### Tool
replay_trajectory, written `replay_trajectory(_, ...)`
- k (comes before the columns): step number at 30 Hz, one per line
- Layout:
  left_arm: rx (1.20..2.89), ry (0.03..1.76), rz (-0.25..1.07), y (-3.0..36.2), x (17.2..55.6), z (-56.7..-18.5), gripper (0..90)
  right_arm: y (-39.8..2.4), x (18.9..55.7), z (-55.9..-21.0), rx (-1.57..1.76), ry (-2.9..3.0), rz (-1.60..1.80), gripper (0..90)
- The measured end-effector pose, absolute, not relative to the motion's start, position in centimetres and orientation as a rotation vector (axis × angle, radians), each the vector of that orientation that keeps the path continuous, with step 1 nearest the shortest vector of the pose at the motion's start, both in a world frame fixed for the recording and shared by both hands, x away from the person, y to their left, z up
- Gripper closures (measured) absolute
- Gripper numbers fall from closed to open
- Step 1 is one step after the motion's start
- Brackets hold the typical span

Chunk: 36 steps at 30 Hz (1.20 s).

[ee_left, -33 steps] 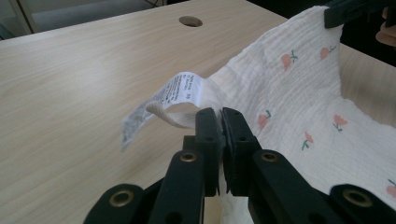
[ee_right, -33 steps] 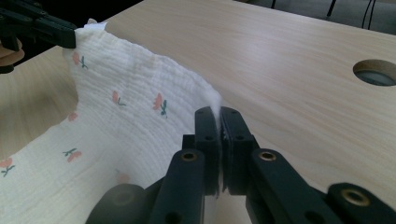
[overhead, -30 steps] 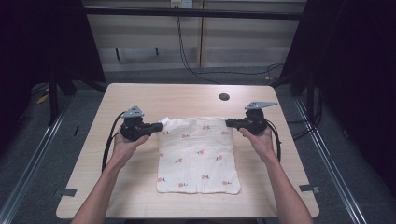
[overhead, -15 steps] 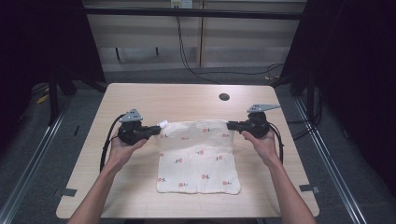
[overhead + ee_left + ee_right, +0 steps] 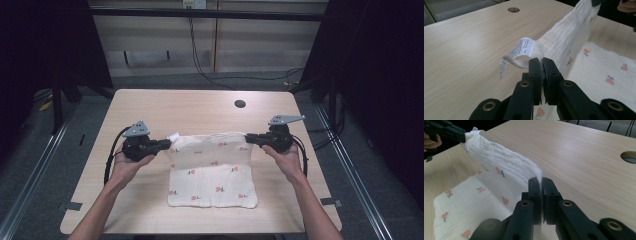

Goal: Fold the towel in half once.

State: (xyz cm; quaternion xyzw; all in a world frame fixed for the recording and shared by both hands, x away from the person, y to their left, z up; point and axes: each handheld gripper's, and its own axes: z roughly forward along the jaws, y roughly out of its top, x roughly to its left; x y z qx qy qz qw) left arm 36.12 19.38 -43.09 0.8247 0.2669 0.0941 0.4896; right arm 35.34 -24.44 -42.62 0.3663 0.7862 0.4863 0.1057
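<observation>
Writing on the small white tag (image 5: 524, 48) was too tiny to read. The flowered cloth (image 5: 212, 172) lay mid-table, its lifted far edge running left to right. The left gripper (image 5: 162, 145) pinched the tag corner; the right gripper (image 5: 250, 138) pinched the other.

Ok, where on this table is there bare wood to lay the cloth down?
Bare wood runs across the far half of the table, around the round hole, and in strips beside each forearm. The middle is crowded: the cloth hangs between the left gripper and right gripper.
</observation>
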Motion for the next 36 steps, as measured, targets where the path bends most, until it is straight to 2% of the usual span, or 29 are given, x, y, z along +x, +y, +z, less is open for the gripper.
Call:
replay_trajectory(6,1.957,0.634,0.186,19.3,35.1,-43.0,86.4,-24.5,34.3,-42.7,1.097,2.321,1.418,86.2)
replay_trajectory(15,2.021,0.621,0.25,19.4,33.6,-42.7,86.4,-24.9,31.7,-42.3,1.052,2.341,1.438,86.3)
replay_trajectory(36,2.114,0.555,0.172,18.9,30.0,-45.3,86.4,-24.6,27.3,-44.0,0.998,2.434,1.365,86.0)
